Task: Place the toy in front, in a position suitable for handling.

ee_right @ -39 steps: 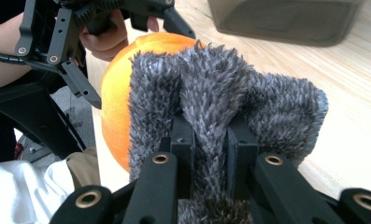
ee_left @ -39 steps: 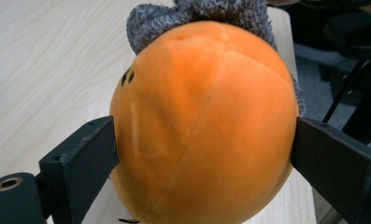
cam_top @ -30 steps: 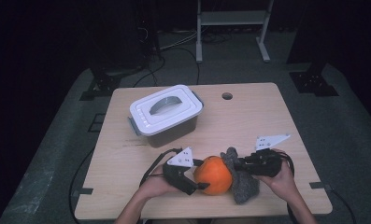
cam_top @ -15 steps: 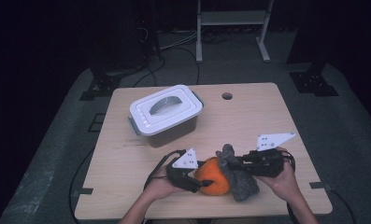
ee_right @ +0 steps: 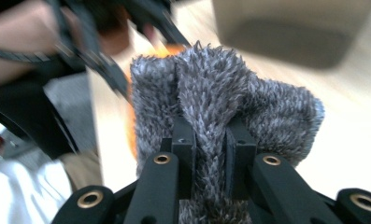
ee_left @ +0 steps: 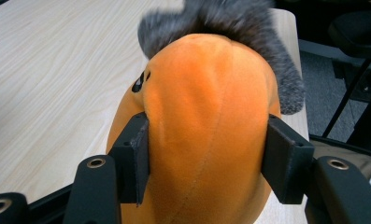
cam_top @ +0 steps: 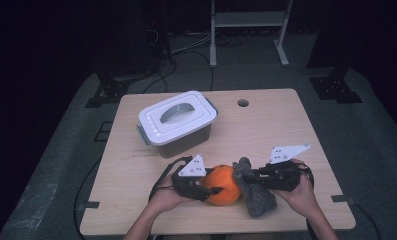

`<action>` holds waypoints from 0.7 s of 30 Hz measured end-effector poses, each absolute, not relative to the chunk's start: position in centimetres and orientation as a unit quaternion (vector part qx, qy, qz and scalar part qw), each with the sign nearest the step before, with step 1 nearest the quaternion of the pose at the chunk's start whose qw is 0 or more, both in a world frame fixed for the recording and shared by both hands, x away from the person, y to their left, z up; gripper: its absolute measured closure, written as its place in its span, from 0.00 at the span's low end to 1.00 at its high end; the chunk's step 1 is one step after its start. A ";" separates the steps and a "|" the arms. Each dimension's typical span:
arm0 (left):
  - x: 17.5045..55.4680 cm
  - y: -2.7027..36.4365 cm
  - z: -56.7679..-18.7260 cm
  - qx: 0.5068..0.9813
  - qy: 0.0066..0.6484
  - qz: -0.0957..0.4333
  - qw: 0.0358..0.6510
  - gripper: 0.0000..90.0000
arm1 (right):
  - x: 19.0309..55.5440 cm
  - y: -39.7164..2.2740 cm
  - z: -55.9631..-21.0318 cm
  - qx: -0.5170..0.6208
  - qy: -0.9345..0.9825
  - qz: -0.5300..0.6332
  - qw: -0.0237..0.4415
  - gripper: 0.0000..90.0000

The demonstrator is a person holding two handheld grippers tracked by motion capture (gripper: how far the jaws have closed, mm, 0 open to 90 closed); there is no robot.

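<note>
At the near edge of the wooden table, around six o'clock in the high view, an orange plush toy sits with a grey fuzzy cloth pressed against its three o'clock side. The two touch, and in the left gripper view the grey pile rises behind the orange body from twelve to two o'clock.

The left gripper comes in from the eight o'clock side, its grey three-cornered plate up, the left hand wrapped around its body and the forearm running back toward six o'clock. It lies nearly level and points toward three o'clock. Its jaws have just been closing with the plush toy between them, and the left gripper view shows both black pads pressed into the orange flanks, so it is clamped on the toy.

The right gripper reaches in from the four o'clock side, also nearly level, pointing toward nine o'clock, with the right hand cupped under and behind it and the forearm angling off to five o'clock. In the right gripper view its jaws stand close together, pinching a raised fold of the grey fuzzy cloth.

A white lidded storage box with a handle in its lid stands well apart at about eleven o'clock from the toy.
</note>
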State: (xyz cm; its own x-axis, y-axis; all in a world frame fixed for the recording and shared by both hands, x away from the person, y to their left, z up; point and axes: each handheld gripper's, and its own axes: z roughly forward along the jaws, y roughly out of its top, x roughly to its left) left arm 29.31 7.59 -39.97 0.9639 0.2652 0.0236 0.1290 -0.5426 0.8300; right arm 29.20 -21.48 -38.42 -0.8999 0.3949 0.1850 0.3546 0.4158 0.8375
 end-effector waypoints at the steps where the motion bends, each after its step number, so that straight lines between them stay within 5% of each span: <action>1: 29.2 7.4 -40.0 0.876 0.111 0.076 0.463 0.46 | 28.9 -21.3 -38.0 0.215 0.837 0.502 0.020 0.86; 17: 29.3 7.7 -39.7 0.873 0.125 0.077 0.466 0.46 | 28.9 -20.7 -38.3 0.216 0.840 0.496 0.027 0.85; 21: 29.4 7.4 -40.1 0.876 0.124 0.078 0.459 0.36 | 28.7 -19.9 -38.3 0.207 0.848 0.487 0.027 0.85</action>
